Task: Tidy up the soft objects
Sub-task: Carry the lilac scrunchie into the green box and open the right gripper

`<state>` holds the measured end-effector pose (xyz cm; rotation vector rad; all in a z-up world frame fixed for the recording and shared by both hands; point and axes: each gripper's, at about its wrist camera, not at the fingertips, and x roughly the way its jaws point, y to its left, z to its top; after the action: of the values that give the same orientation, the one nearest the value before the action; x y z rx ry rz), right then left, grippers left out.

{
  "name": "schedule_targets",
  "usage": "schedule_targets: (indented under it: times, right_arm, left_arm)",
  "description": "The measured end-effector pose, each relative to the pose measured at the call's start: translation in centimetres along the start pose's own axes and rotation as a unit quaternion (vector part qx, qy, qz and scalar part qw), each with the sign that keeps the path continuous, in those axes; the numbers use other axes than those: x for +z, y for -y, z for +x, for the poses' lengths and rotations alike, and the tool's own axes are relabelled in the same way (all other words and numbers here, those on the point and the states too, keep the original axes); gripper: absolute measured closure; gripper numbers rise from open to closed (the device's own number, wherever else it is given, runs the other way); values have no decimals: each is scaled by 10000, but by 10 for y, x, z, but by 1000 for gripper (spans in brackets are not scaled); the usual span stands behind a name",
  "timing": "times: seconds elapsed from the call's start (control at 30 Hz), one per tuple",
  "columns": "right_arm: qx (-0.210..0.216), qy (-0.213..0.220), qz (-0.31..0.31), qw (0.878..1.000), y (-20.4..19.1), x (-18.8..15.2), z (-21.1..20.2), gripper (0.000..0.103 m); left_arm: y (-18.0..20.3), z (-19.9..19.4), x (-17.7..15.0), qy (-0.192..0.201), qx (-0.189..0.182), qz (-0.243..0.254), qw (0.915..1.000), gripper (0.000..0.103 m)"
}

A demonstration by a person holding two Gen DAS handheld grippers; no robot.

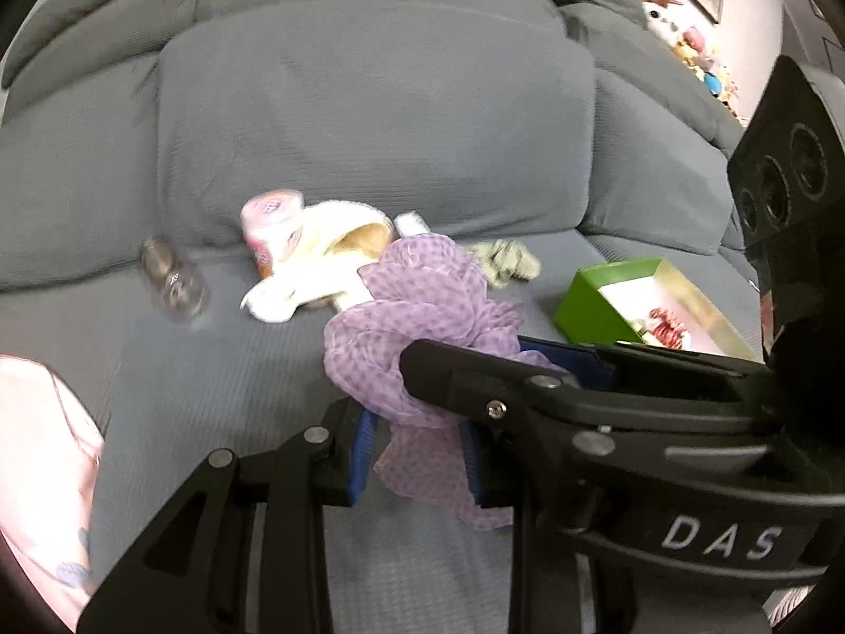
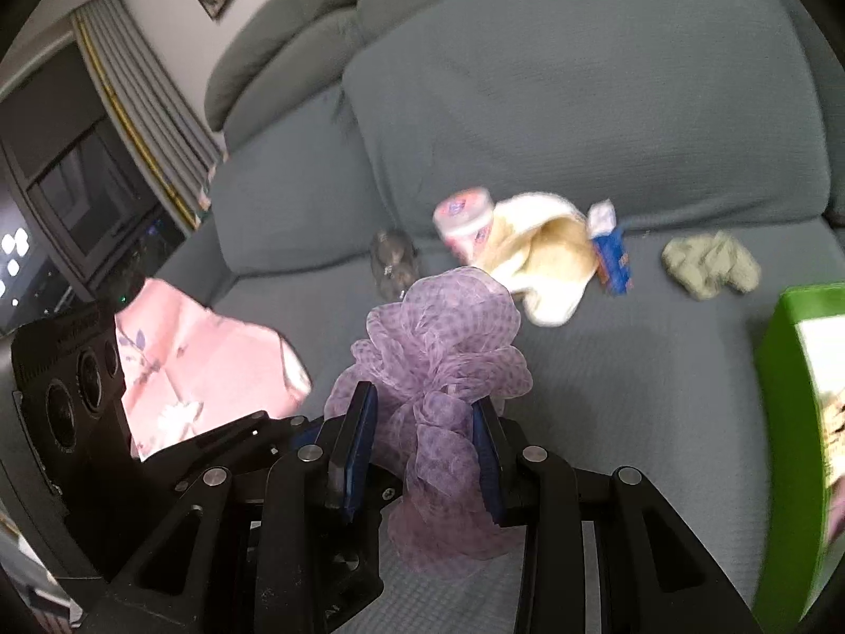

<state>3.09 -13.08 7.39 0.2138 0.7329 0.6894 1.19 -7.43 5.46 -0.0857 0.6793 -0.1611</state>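
Observation:
A sheer purple checked scarf (image 1: 417, 311) is bunched above the grey sofa seat (image 1: 211, 380). My left gripper (image 1: 414, 462) is shut on its lower part. My right gripper (image 2: 425, 438) also grips the scarf (image 2: 443, 348) between its blue pads (image 2: 359, 438); it crosses the left wrist view from the right. A cream towel (image 1: 322, 253) lies behind, a grey-green cloth (image 1: 504, 261) to its right, and a pink floral cloth (image 2: 206, 370) at the left.
A pink-lidded jar (image 1: 272, 224) and a clear glass jar (image 1: 171, 277) rest by the backrest. A green box (image 1: 634, 301) lies at the right. A small blue packet (image 2: 612, 259) leans beside the towel. Plush toys (image 1: 681, 42) sit far right.

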Motion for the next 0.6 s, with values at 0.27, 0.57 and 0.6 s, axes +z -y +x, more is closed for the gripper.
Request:
schedule_targets:
  times: [0.27,0.57,0.6]
  right_arm:
    - [-392,691,333,9963,38,6,-68,65]
    - [-727,1287,1017,9838,94,-1,-120,65]
    - [-774,1324,1105,9820,101,-3,-124,65]
  left_arm:
    - [63,6,27,238,-382,408,9982,78]
    - [130,30,45,228,-683,943,9929,78]
    - [136,35,46,184,-720,988,9923,78]
